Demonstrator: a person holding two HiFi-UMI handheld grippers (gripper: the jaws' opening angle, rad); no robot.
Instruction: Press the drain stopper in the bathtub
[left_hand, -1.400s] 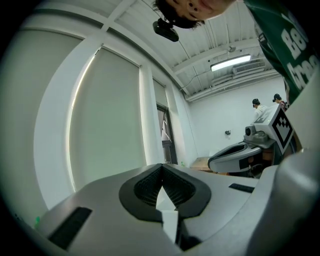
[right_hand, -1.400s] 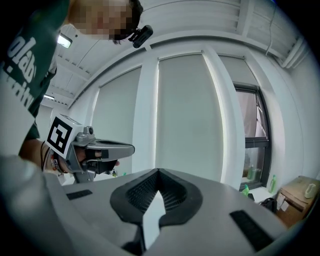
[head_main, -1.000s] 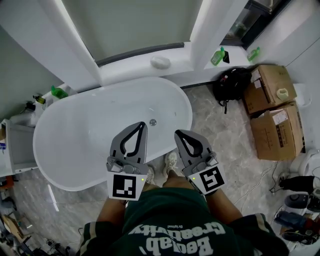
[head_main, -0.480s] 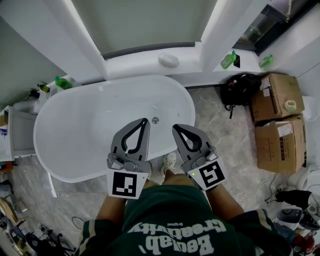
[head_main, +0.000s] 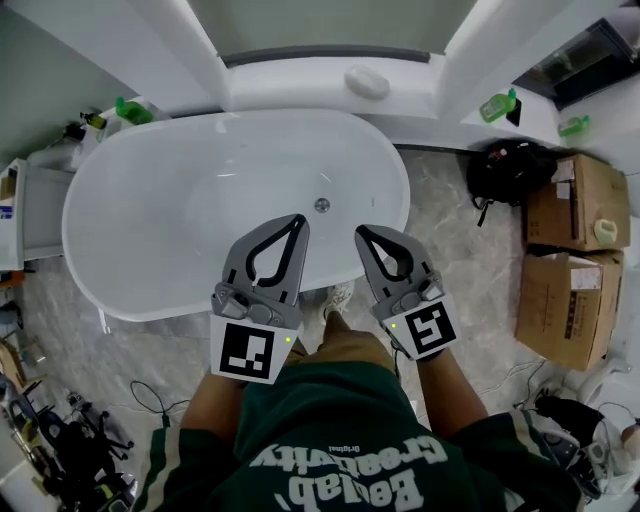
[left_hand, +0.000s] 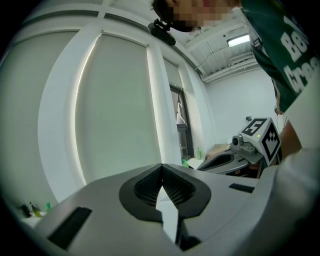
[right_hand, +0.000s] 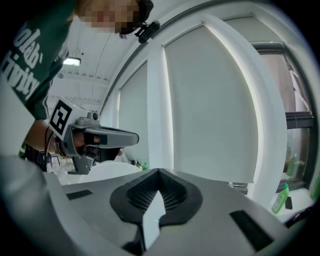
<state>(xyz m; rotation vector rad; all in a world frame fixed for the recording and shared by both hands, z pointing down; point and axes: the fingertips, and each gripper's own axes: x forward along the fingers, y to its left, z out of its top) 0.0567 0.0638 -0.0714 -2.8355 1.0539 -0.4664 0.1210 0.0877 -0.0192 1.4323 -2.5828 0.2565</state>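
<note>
Only overhead: drain stopper (head_main: 322, 205), bathtub (head_main: 140, 235).

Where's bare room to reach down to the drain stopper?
The bathtub basin is bare all around the drain stopper, widest to its left. Crowded: green bottle by the tub's left end, cardboard boxes and black bag on the right floor.

left tongs (head_main: 299, 220), right tongs (head_main: 361, 233): grey | shirt (head_main: 340, 440): green, white lettering
</note>
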